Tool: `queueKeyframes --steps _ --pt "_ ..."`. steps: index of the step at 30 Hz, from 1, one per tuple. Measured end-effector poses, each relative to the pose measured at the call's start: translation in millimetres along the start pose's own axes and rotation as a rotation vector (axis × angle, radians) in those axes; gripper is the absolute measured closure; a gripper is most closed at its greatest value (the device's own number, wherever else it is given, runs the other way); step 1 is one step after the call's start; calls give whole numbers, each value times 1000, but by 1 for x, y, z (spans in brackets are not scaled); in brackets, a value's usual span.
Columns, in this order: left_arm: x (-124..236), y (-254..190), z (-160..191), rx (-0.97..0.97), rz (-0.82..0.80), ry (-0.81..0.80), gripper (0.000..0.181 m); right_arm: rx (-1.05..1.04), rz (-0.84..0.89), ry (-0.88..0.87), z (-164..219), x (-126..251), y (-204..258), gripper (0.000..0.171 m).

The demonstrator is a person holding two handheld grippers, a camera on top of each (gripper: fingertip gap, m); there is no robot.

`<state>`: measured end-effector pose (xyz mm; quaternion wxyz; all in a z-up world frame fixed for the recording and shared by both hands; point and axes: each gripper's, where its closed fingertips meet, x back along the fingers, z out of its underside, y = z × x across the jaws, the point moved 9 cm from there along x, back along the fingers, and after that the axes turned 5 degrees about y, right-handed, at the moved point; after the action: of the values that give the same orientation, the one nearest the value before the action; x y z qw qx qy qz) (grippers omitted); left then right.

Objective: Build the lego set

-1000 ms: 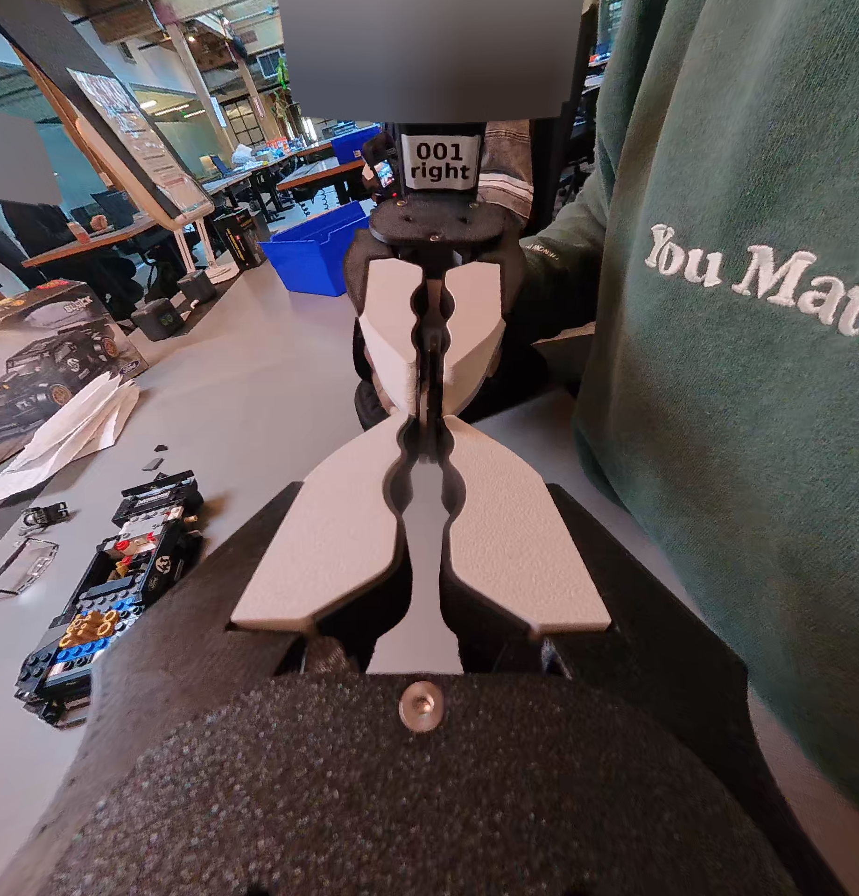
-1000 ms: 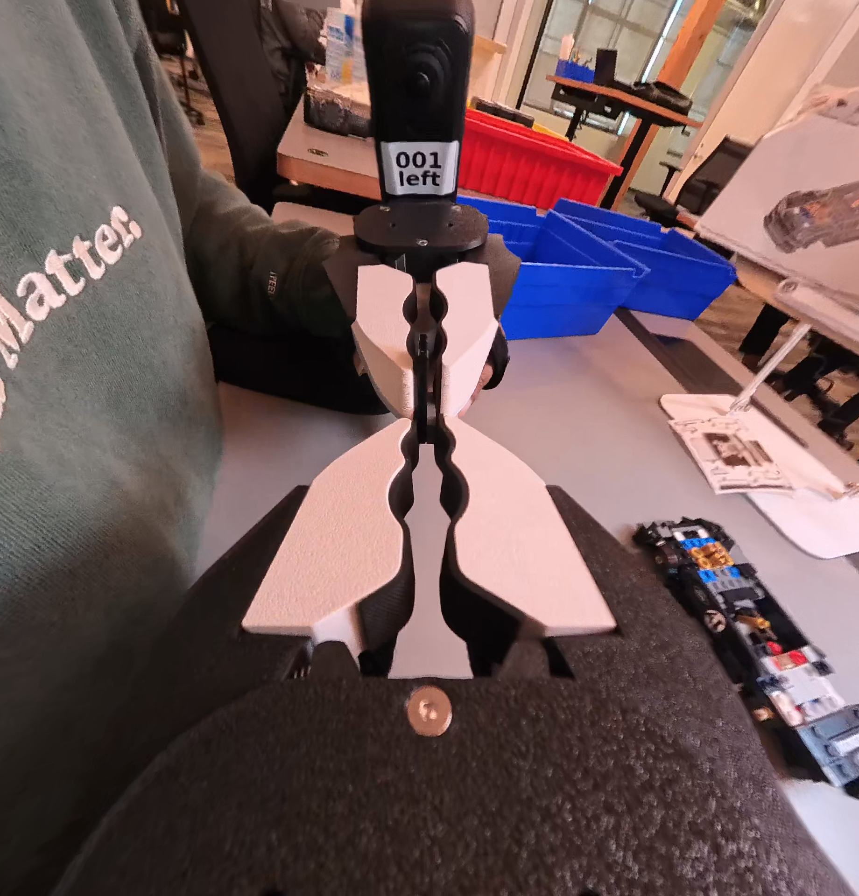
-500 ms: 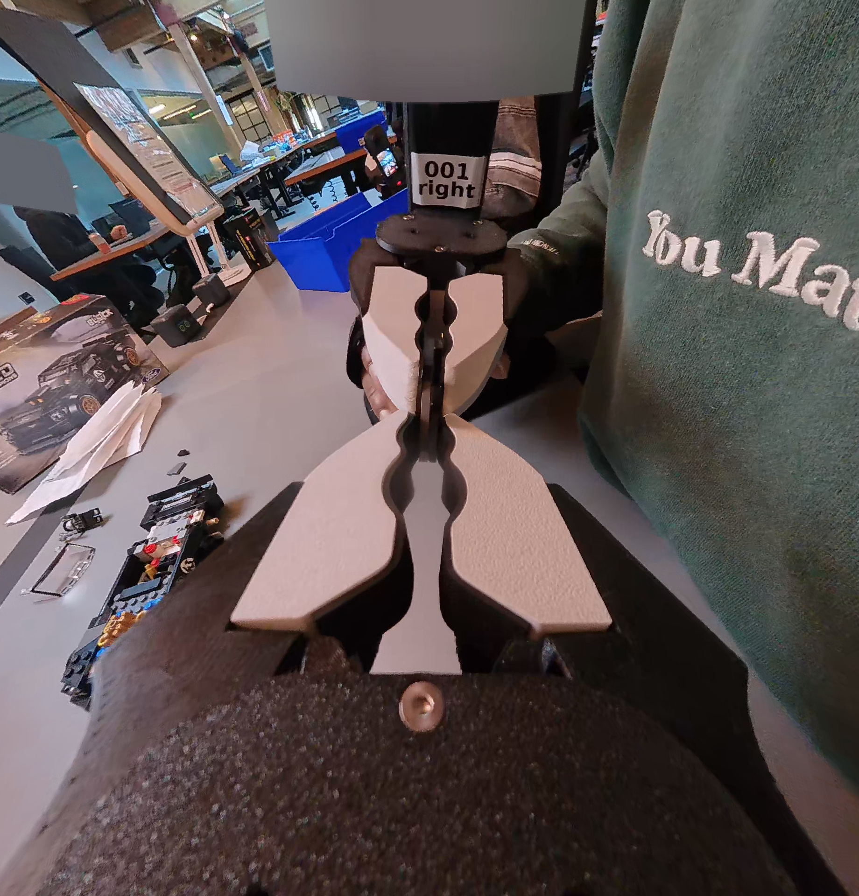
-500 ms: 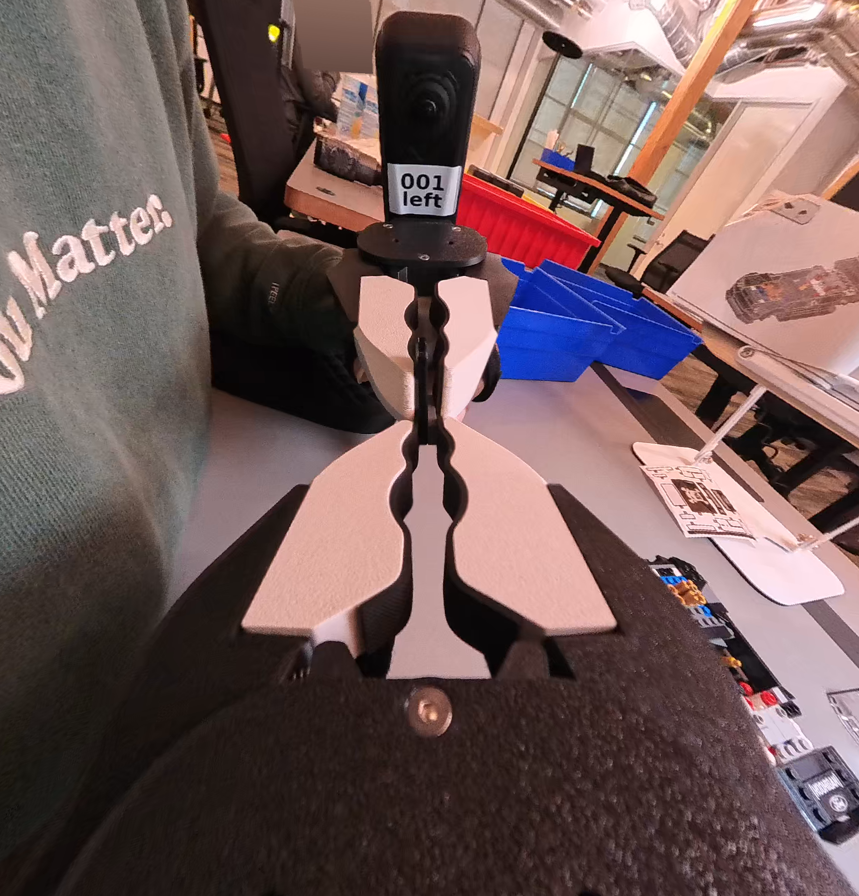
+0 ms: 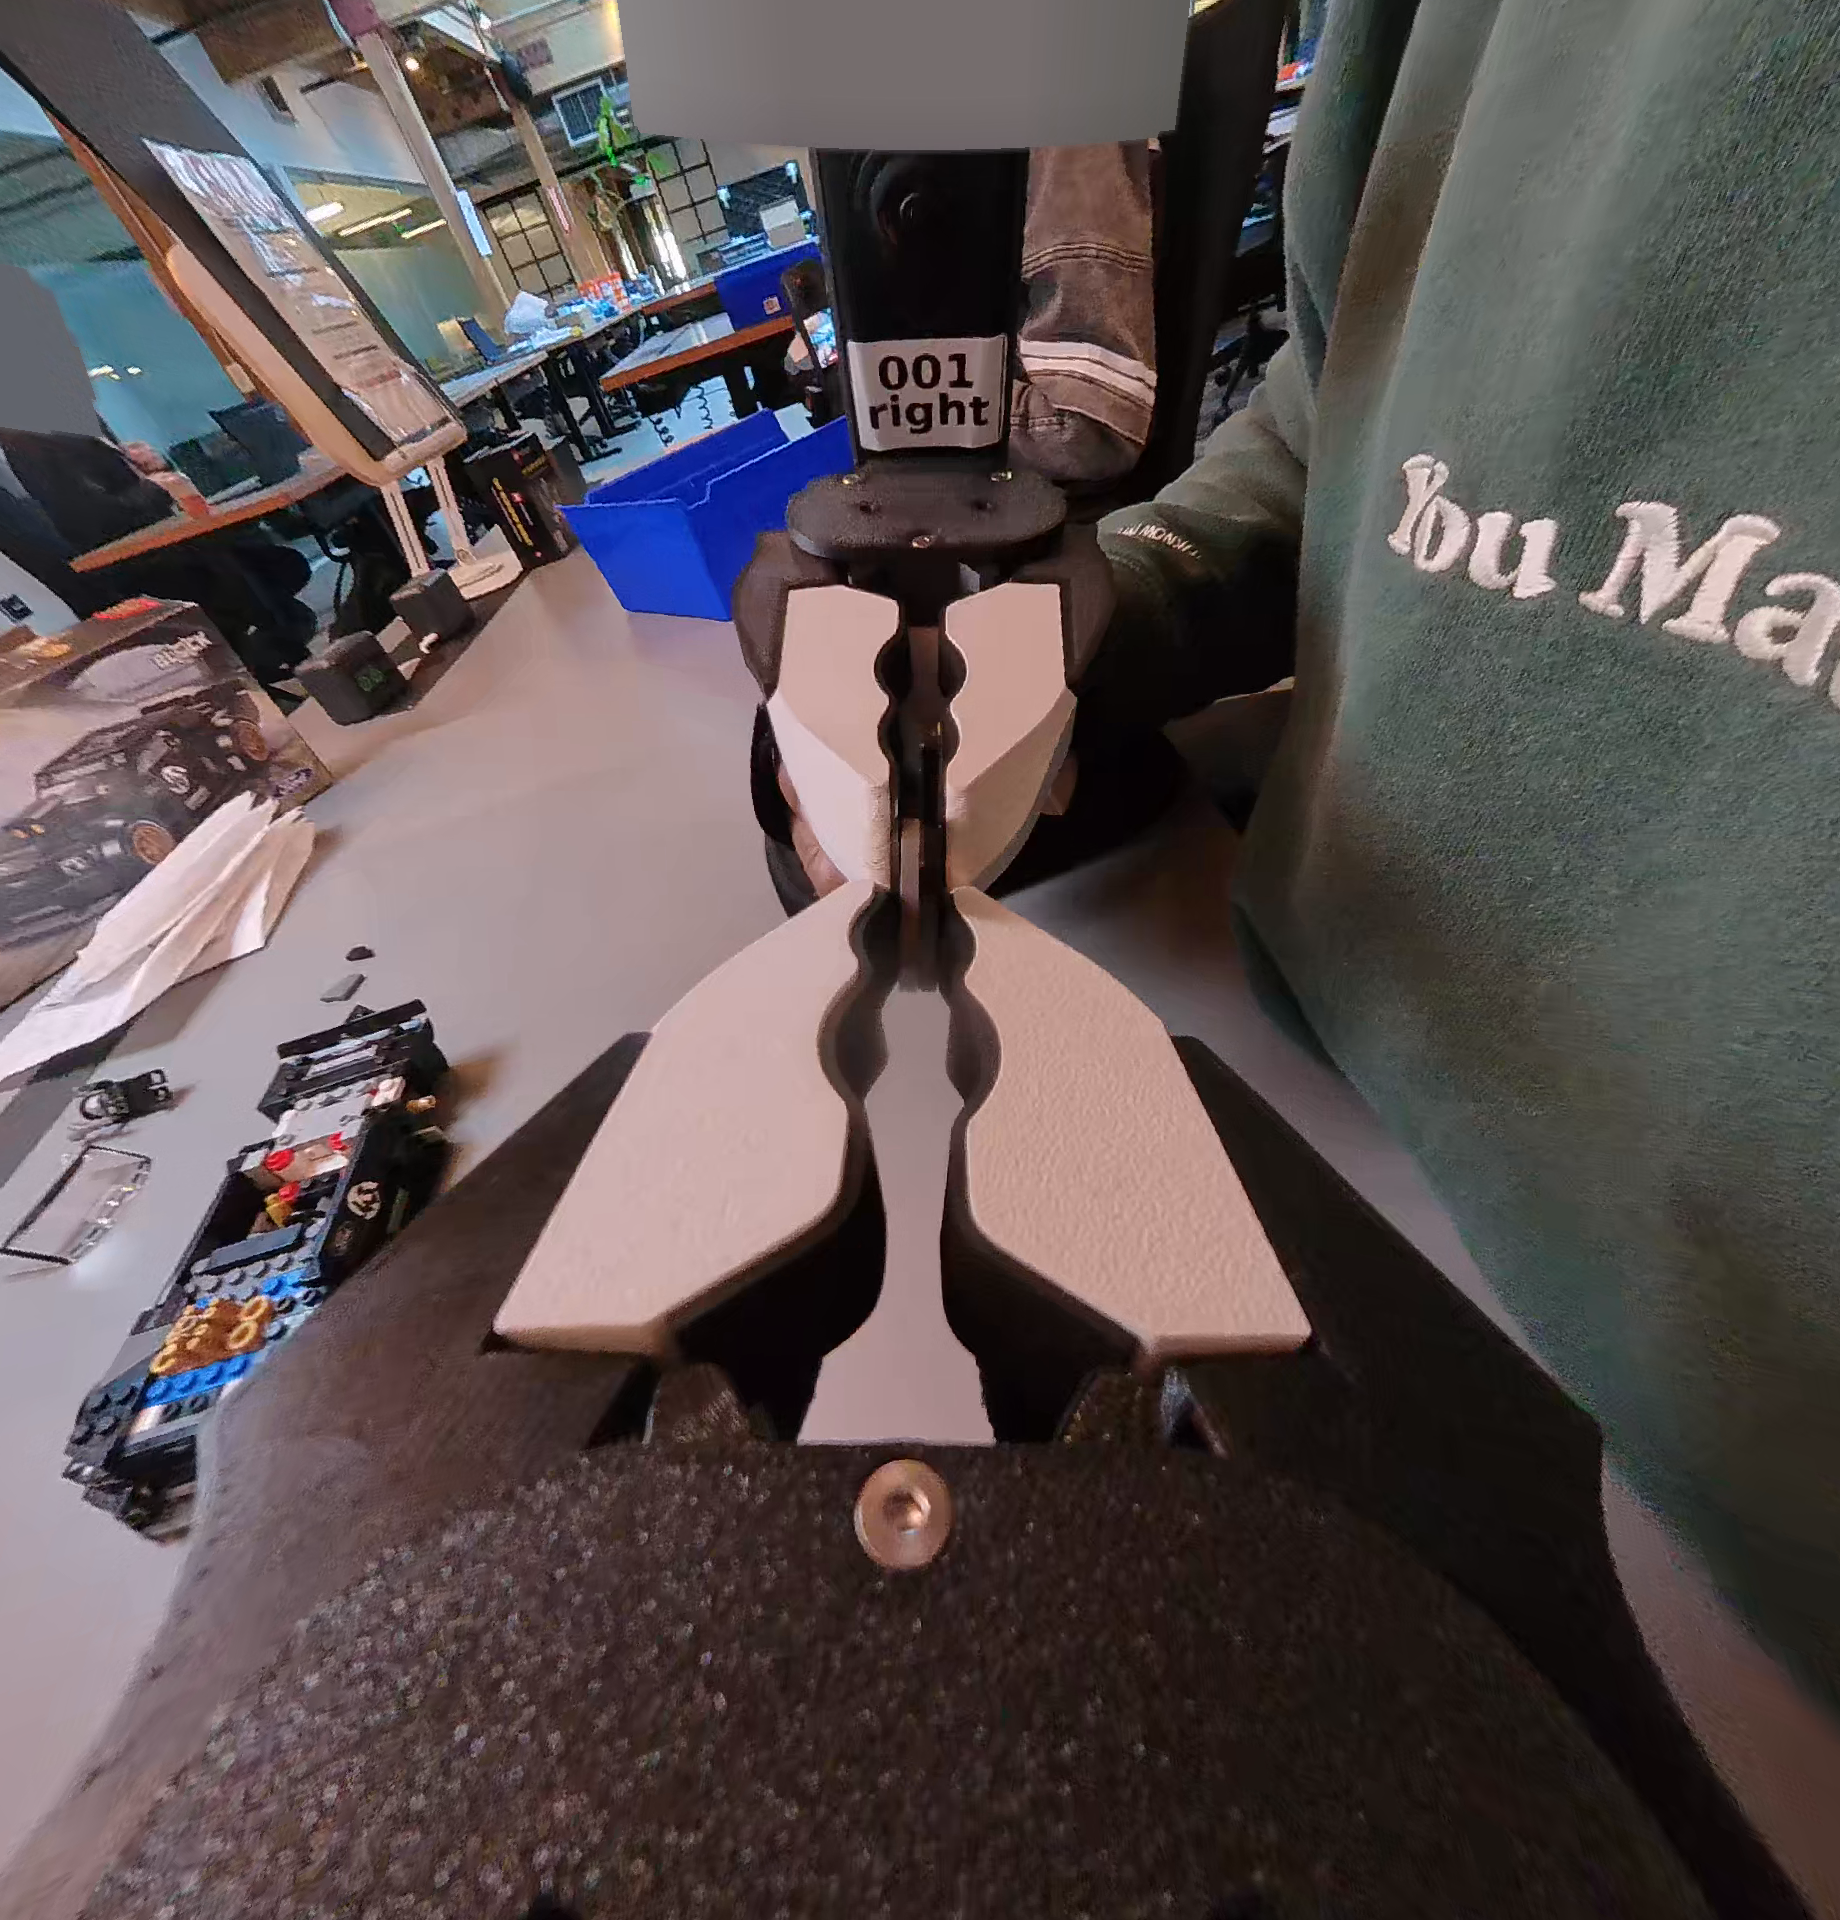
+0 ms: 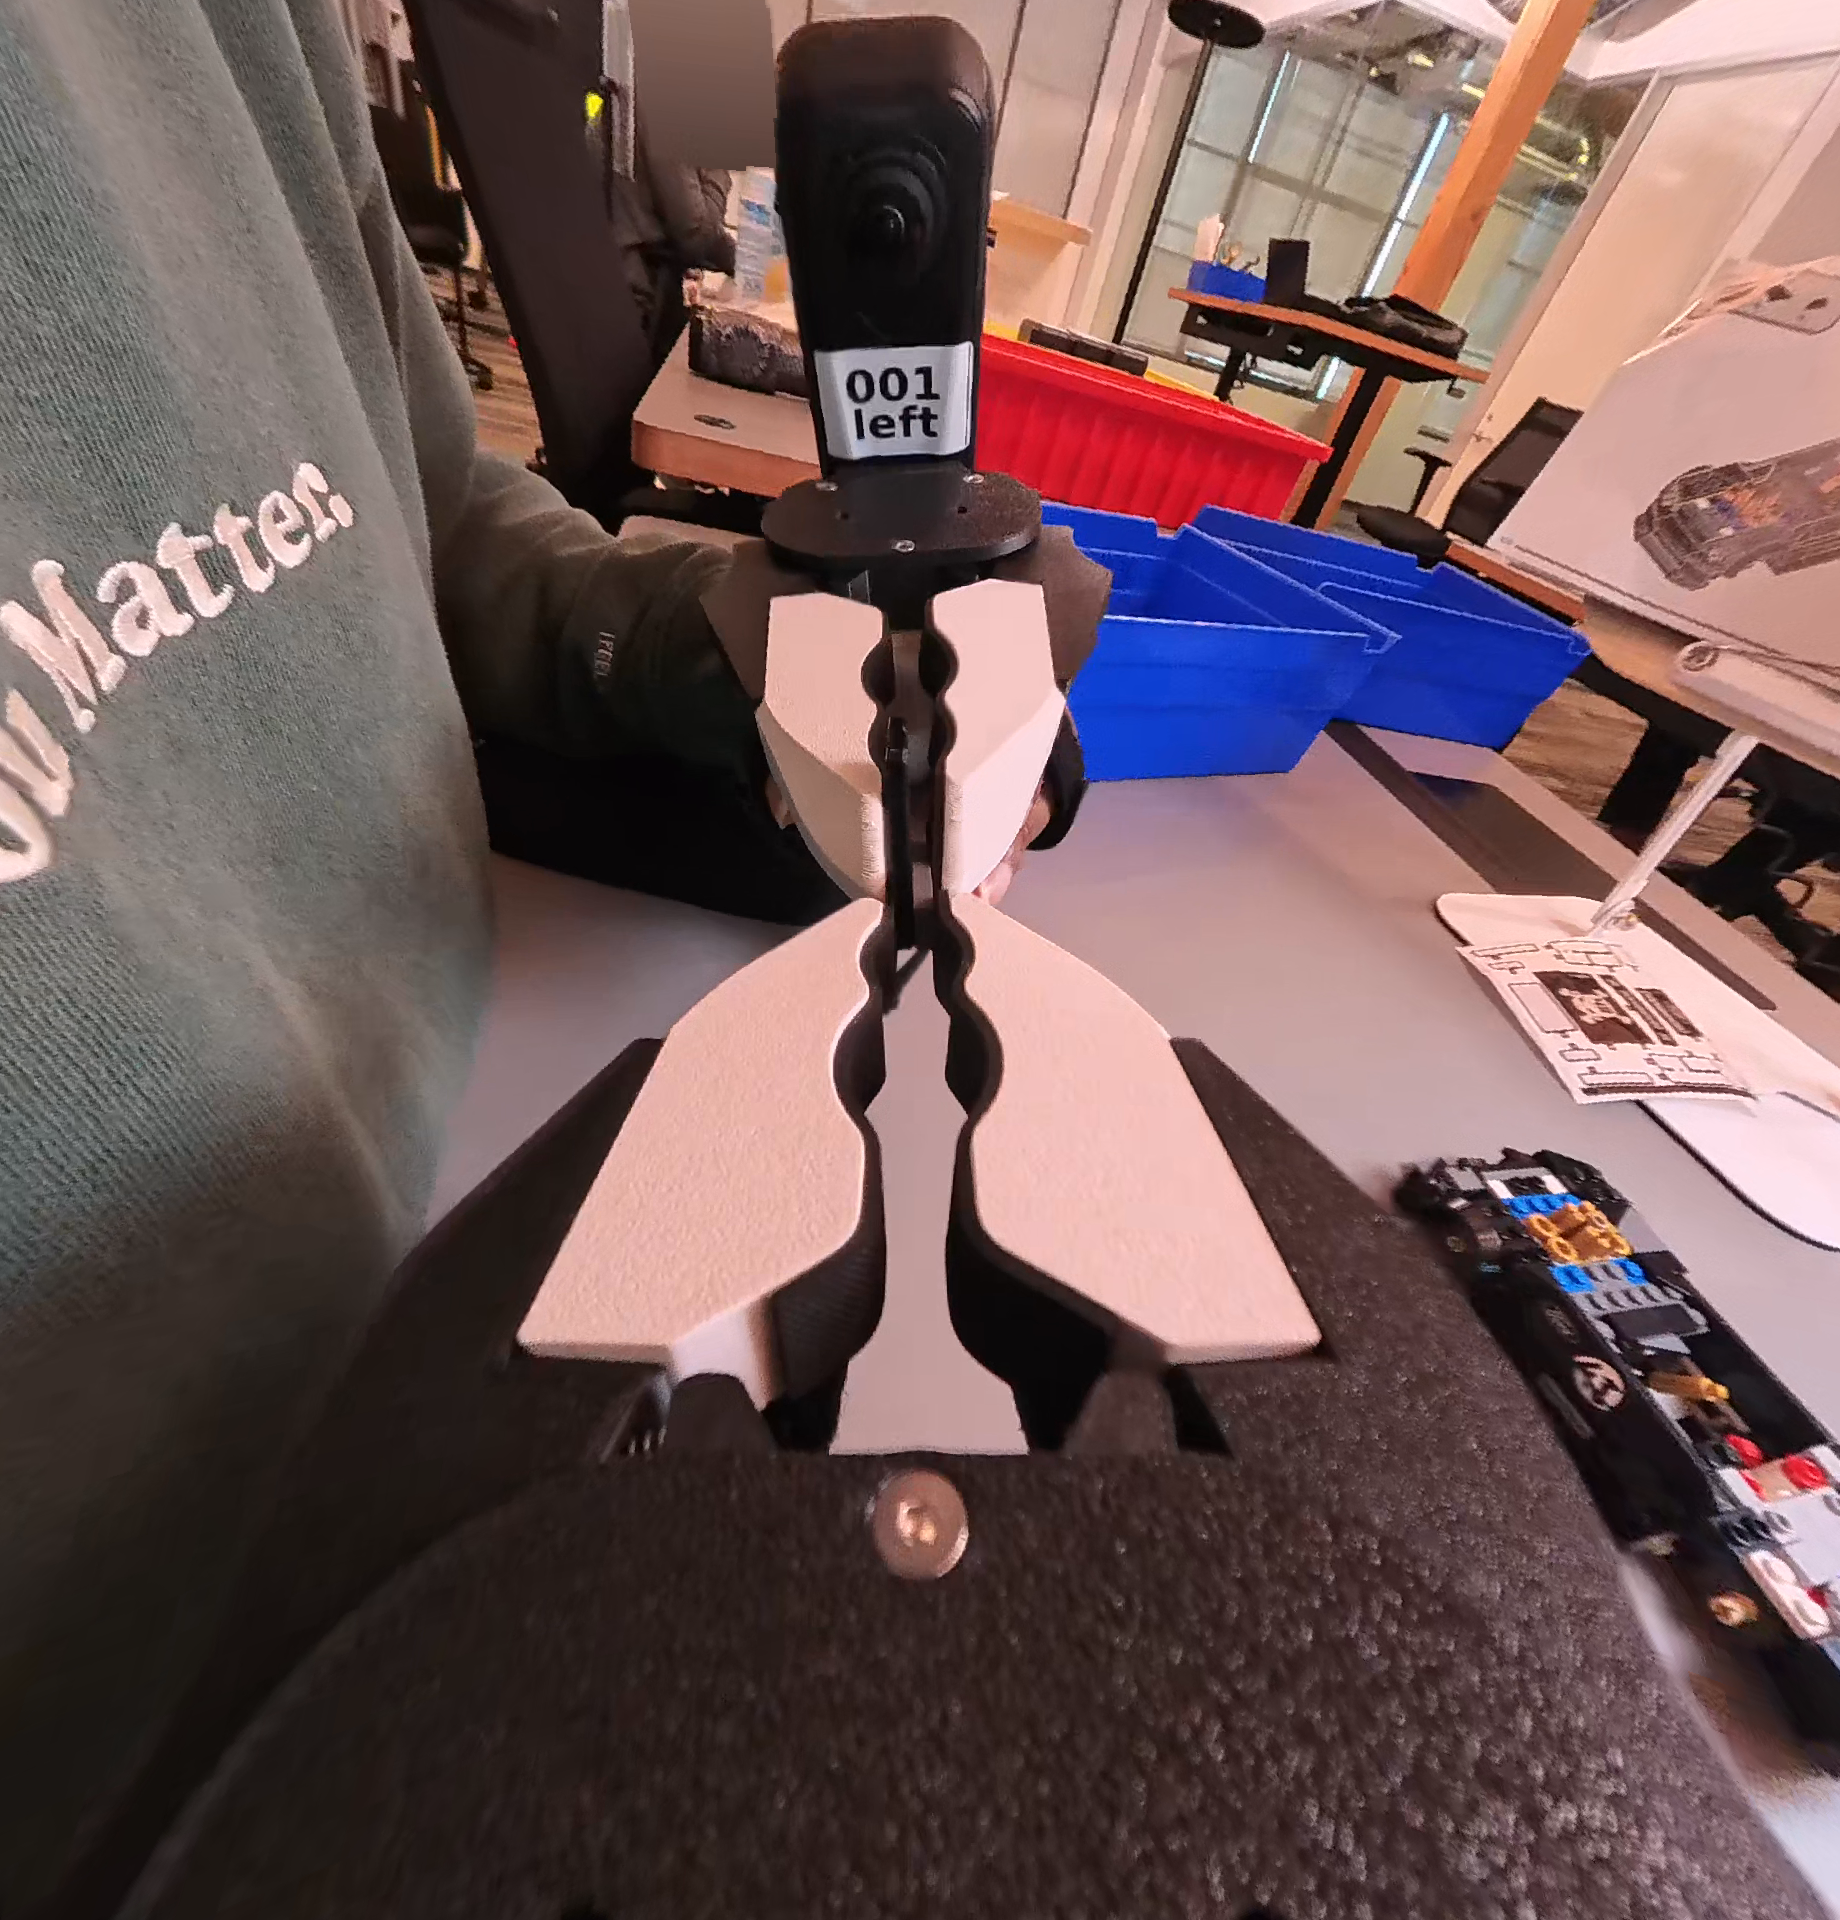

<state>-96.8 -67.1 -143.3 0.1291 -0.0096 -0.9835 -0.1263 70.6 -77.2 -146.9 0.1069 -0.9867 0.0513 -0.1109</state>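
The grey tabletop (image 5: 542, 831) carries everything, and a person in a green sweatshirt (image 5: 1570, 831) sits close against its near edge, holding both tools tip to tip above it. Blue bins (image 6: 1259, 665) stand at the far edge in the right wrist view, with a red bin (image 6: 1124, 436) on a desk behind them; a single blue bin (image 5: 687, 520) shows in the left wrist view. The printed set box (image 5: 95, 769) lies at the left, with crumpled white paper (image 5: 168, 925) against it, and an instruction sheet on a tilted stand (image 6: 1747, 499) rises at the right. The half-built lego car (image 5: 261, 1236), black with blue, tan and red bricks, lies flat on the tabletop well to the side of both tools; it also shows in the right wrist view (image 6: 1664, 1371). A clear windscreen piece (image 5: 74, 1205) and small dark loose parts (image 5: 126, 1091) lie just beside it. A sticker sheet (image 6: 1612, 1018) rests on the stand's white base. The left tongs (image 5: 914, 935) and the right tongs (image 6: 911, 925) are each pressed nearly together at the tips, and between the two pairs a small thin dark piece (image 6: 900, 831) is pinched from both ends, too small to identify.
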Motion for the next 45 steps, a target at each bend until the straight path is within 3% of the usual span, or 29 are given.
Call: queueKeyframes --steps 15,16,19,21,24,30,36,45 --pt "-2 3 2 69 18 -45 174 -91 -17 -5 -1 0 -3 165" --pt "-2 4 3 90 9 -58 172 -116 -26 0 -1 1 -5 165" --pt "-1 13 7 136 -86 -51 136 -262 -52 55 -1 3 -16 165" --pt "2 19 8 147 -143 -59 133 -428 -74 189 5 2 -28 164" --pt "1 23 12 66 -234 32 136 -701 -140 333 21 0 -46 164" --pt "-2 25 27 50 -310 180 143 -1185 -258 363 48 -12 -69 164" --pt "-8 23 44 32 -271 343 154 -1332 -241 398 66 -29 -73 164" --pt "-22 18 54 -64 -308 500 167 -1393 -214 360 74 -37 -71 165"
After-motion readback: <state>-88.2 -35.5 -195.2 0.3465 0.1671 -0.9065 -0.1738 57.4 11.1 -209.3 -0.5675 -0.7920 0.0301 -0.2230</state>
